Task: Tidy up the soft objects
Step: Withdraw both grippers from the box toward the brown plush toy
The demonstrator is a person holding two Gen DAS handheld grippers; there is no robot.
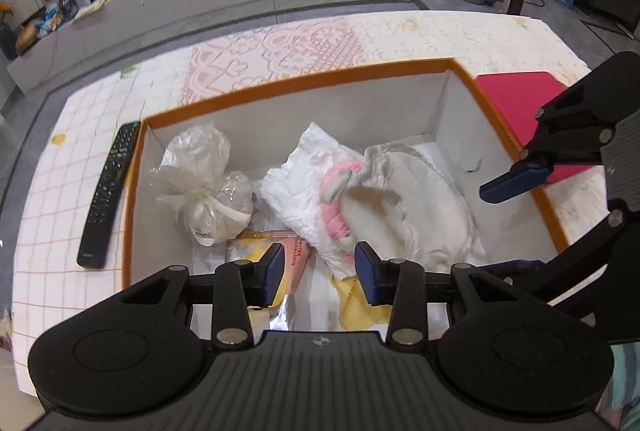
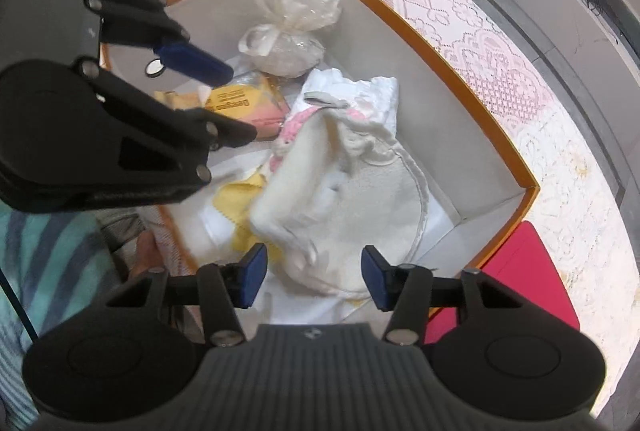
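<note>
Step in hand, as judged: release and withdrawal after placing the soft items in the orange-rimmed box [image 1: 304, 81].

- Left gripper [image 1: 320, 273]: fingers spread, nothing between the pads, poised above the near end of the box at lower centre of the left wrist view.
- Right gripper [image 2: 314, 279]: fingers spread, empty, above the cream fabric bag [image 2: 360, 199] at centre of the right wrist view.
- White and pink garment [image 1: 316, 183]: inside the box, mid-frame, touching the cream fabric bag on its right.
- Tied plastic bundle [image 1: 204, 187]: inside the box, left of centre, near the left wall.
- Yellow and pink packet [image 2: 248, 107] and yellow cloth [image 1: 356, 295]: on the box floor, partly under the garment.

Procedure:
1. Keep both sets of fingers spread while lifting clear; avoid snagging the bag's trim or the garment's frills.
2. Withdraw upward, not sideways, to avoid the box walls.
3. Keep the two grippers apart; in the left wrist view, the right one sits close at right.
4. Leave the remote control [image 1: 108, 195] and red pad [image 1: 520, 111] on the table [image 1: 60, 167] outside the box.
</note>
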